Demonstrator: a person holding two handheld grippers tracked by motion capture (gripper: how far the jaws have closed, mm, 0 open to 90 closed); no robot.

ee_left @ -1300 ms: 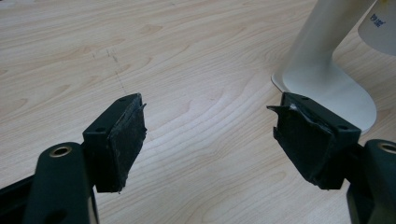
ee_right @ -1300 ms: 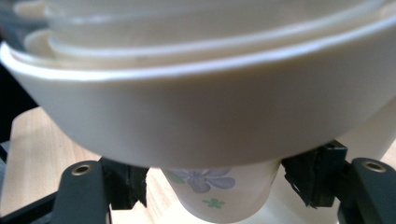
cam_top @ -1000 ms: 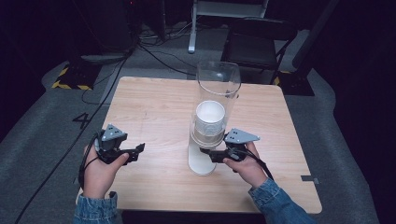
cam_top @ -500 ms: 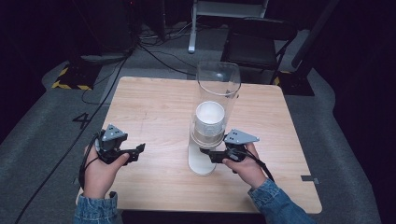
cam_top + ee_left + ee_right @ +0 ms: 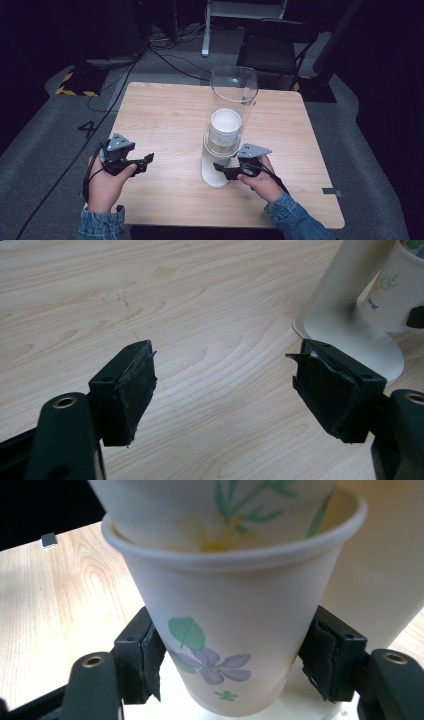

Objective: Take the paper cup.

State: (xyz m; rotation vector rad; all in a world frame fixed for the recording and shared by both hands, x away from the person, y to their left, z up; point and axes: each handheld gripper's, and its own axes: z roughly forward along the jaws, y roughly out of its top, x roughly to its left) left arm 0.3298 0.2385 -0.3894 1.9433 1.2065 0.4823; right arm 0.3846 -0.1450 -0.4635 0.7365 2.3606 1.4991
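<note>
1. Wooden table (image 5: 165,115) had wide bare surface across its left and far parts; the cup dispenser (image 5: 227,135) stood right of centre, nearer the front edge.
2. Left gripper (image 5: 142,162) sat near the table's front-left edge, well apart from the dispenser, jaws spread with nothing between them; in the left gripper view its pads (image 5: 135,390) framed bare wood.
3. Right gripper (image 5: 222,170) was at the dispenser's white base (image 5: 214,175), on its right side.
4. In the right gripper view both pads (image 5: 152,662) pressed the sides of the lowest paper cup (image 5: 225,630): clamped on it.
5. That cup was white with a green leaf and purple flower print, rolled rim, and another cup (image 5: 210,505) nested inside it.
6. Clear tube (image 5: 233,92) above held the stack.
</note>
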